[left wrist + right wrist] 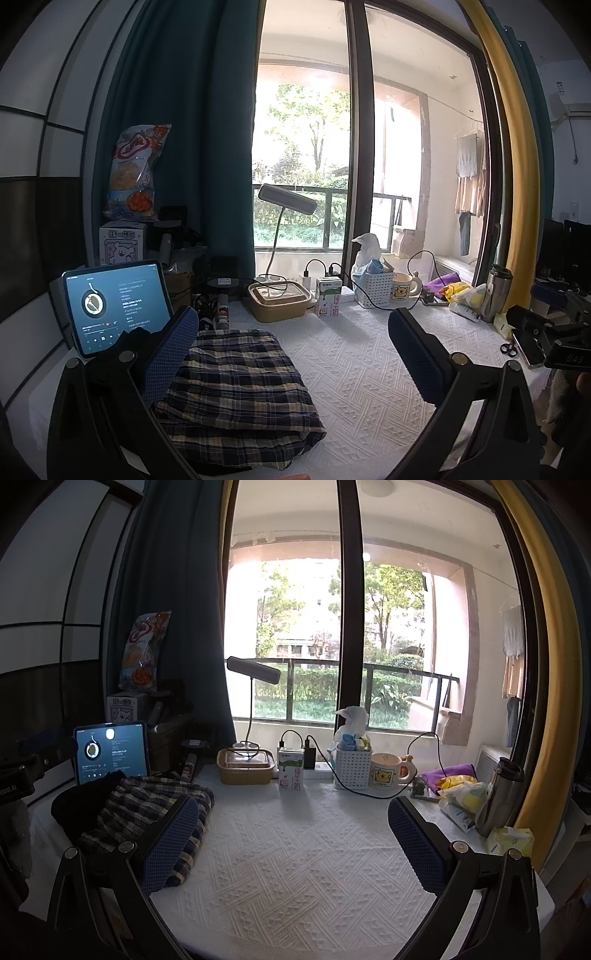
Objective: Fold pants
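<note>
The plaid pants (236, 384) lie folded in a compact stack on the white textured cloth (369, 376), at the left side of the table. My left gripper (291, 354) is open and empty just above them, its left finger beside the stack's left edge. In the right wrist view the pants (147, 812) sit at the far left, partly behind my left finger. My right gripper (291, 842) is open and empty over bare cloth (295, 849), to the right of the pants. The other gripper's body (554, 343) shows at the right edge of the left wrist view.
A tablet (110, 306) stands behind the pants at left. Along the window side stand a lunch box (279, 301), a milk carton (328, 297), a white basket (373, 291), a mug (404, 290) and a desk lamp (288, 199). A steel flask (496, 291) and packets sit at the right.
</note>
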`<state>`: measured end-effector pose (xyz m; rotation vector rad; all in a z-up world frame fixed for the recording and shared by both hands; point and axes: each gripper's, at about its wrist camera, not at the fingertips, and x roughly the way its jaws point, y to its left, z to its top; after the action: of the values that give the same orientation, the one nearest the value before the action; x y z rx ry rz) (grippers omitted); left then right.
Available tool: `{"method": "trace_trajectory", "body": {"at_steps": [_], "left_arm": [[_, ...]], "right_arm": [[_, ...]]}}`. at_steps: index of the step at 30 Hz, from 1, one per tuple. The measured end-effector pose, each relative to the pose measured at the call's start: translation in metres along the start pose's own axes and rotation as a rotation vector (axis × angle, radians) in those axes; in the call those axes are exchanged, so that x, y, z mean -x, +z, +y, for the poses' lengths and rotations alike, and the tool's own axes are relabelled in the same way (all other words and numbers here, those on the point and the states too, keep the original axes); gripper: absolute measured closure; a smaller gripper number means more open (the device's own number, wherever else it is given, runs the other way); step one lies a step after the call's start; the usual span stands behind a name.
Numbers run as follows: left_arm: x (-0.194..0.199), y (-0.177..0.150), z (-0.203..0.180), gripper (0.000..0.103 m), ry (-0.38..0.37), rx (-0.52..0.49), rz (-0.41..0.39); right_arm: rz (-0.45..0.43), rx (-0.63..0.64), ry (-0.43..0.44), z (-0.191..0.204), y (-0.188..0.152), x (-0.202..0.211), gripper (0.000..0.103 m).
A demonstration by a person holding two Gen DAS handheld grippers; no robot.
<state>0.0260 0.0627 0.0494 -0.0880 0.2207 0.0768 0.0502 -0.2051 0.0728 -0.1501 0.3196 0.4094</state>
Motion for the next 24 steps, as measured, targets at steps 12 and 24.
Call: {"method": "trace_trajectory", "body": {"at_steps": [12,24], "left_arm": [[-0.0007,0.0003,-0.0004,0.001,-0.003,-0.001,0.0],[0.0001,0.0001,-0.0013,0.001,-0.001,-0.002,0.0]], "right_arm": [[0.001,0.0,-0.001,0.0,-0.0008,-0.0003,0.0],[0.002,-0.001,0.0,-0.0006,-0.0019,-0.0005,0.0]]}}
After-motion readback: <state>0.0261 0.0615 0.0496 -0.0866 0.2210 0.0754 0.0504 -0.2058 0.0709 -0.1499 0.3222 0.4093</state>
